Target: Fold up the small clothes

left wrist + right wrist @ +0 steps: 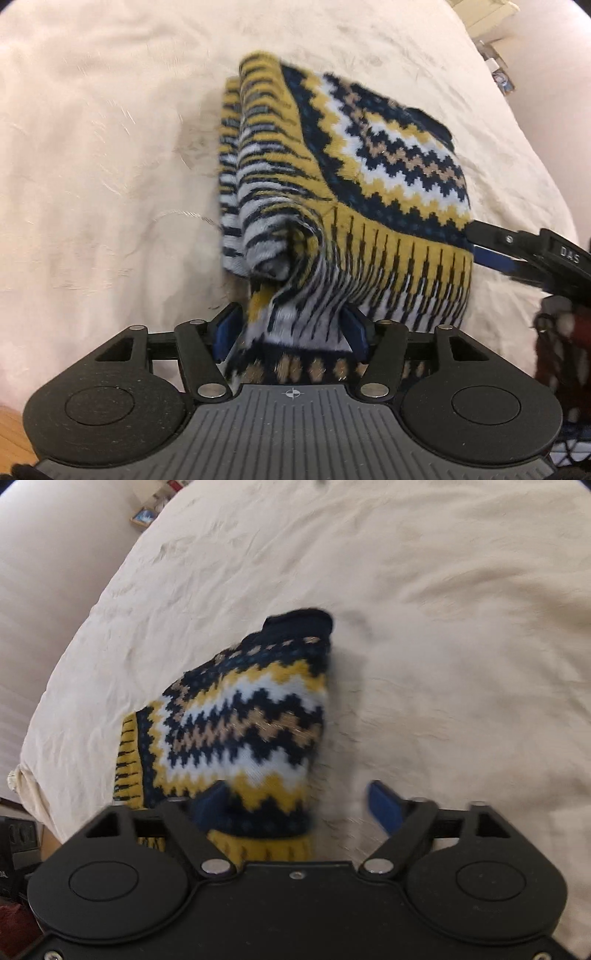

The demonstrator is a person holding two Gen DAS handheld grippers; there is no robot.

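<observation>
A small knitted sweater [369,155] with navy, mustard, white and tan zigzags lies folded over on the cream bed sheet [92,147]. Its striped hem bunches between the blue pads of my left gripper [288,328]; the pads stand slightly apart from the cloth, so the jaws are open. In the right wrist view the same sweater [251,716] reaches under my right gripper [297,801], which is wide open: one blue finger [210,805] is over the knit, the other over bare sheet. The right gripper [474,242] also shows at the sweater's right edge.
The sheet [443,627] is rumpled and falls away at its edge on the left of the right wrist view. Small clutter [498,70] sits beyond the bed's far corner. Wooden floor [14,435] shows at lower left; dark and red objects [14,849] stand beside the bed.
</observation>
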